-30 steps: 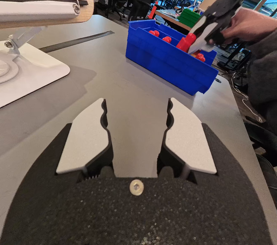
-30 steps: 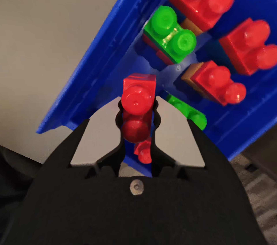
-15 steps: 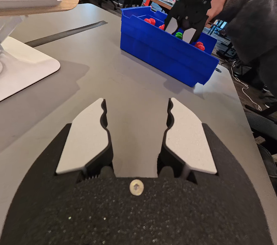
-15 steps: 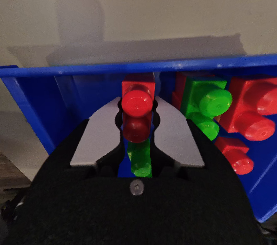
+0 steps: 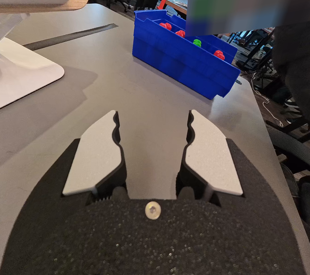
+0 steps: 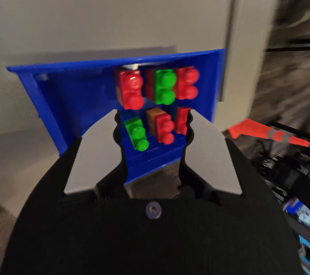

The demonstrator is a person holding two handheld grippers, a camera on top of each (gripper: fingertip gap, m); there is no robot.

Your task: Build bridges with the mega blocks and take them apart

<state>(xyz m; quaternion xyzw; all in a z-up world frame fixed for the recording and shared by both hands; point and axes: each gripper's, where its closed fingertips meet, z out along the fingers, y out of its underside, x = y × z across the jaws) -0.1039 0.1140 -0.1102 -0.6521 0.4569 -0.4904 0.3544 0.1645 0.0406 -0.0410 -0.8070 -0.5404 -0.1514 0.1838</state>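
We hold both grippers, left [image 5: 153,130] and right [image 6: 153,130], fingers spread, empty; blocks [image 6: 132,89] sit sorted in blue bin [image 6: 70,99], teardown seemingly finished.

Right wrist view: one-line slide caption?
Open right gripper above blue bin of red and green blocks, jaws empty.

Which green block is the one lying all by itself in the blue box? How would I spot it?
Find the blue bin on the grey table. In the right wrist view it holds two rows of blocks. The lone green block is leftmost in the nearer row, with bare bin floor on its left. The other green block is squeezed between red ones.
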